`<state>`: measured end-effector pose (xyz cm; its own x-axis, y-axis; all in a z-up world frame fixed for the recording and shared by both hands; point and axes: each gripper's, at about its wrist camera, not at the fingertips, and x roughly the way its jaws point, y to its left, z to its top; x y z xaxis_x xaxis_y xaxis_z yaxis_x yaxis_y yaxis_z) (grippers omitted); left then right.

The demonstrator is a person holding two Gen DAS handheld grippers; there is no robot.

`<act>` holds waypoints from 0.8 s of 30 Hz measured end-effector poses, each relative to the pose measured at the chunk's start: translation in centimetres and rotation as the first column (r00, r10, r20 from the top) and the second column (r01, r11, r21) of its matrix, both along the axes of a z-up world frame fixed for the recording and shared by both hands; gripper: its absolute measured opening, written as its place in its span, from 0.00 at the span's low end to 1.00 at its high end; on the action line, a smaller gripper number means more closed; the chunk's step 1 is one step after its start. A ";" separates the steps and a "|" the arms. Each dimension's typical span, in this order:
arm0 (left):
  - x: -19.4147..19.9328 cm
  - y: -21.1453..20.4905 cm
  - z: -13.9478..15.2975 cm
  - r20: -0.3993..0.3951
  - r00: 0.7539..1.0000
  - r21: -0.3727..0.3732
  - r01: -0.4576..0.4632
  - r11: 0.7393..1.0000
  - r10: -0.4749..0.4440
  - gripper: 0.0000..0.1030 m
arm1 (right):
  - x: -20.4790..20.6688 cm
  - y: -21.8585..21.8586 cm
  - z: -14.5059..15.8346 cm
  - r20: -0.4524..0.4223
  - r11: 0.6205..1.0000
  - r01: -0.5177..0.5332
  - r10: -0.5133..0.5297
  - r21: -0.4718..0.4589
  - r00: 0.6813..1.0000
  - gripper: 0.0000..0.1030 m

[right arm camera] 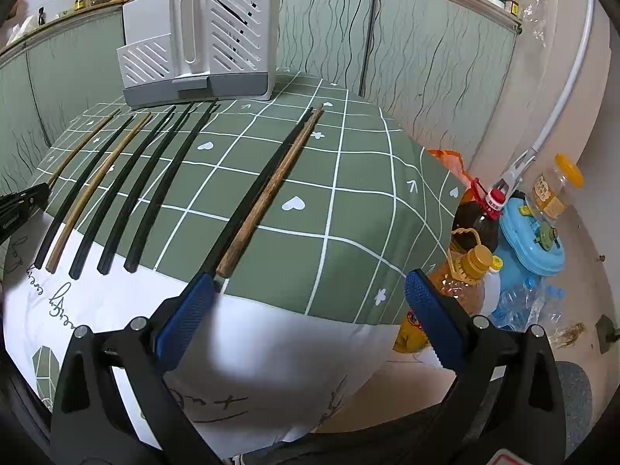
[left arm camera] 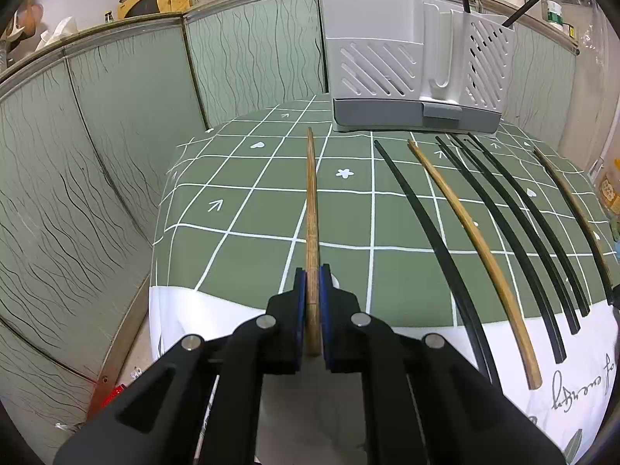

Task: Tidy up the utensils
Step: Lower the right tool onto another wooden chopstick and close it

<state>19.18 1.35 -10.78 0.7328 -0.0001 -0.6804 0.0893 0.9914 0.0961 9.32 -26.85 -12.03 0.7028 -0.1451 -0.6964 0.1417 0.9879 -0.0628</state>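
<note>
Left gripper point(left arm camera: 314, 271): blue textured fingers pinching a ribbed wooden chopstick point(left arm camera: 311, 209), tip toward the slotted white plastic utensil holder point(left arm camera: 414, 73). Right gripper point(right arm camera: 310, 290): fingers spread over the bench's checked green cloth point(right arm camera: 348, 209). Slim black chopsticks point(right arm camera: 155, 178) lie in a row.

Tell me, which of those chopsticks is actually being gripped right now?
The light wooden chopstick at the far left, clamped in the left tool. The other chopsticks lie loose on the tablecloth.
</note>
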 end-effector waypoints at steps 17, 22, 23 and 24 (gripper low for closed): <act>0.0 0.1 0.1 -0.010 1.000 -0.003 0.009 1.000 -0.009 0.08 | 1.9 -0.7 -0.4 0.034 0.998 0.012 -0.014 0.062 0.999 0.80; 0.0 0.2 0.1 -0.012 1.000 -0.005 0.009 1.000 -0.009 0.08 | 1.9 -0.8 -0.2 0.047 0.997 0.000 -0.004 0.078 0.999 0.56; 0.0 0.2 0.1 -0.012 1.000 -0.004 0.009 1.000 -0.010 0.08 | 1.9 -0.8 -0.2 0.050 0.997 0.006 -0.010 0.071 0.999 0.52; -0.1 0.1 0.1 -0.011 1.000 -0.004 0.009 1.000 -0.009 0.08 | 1.9 -0.8 -0.1 0.055 0.998 0.011 -0.014 0.067 0.998 0.46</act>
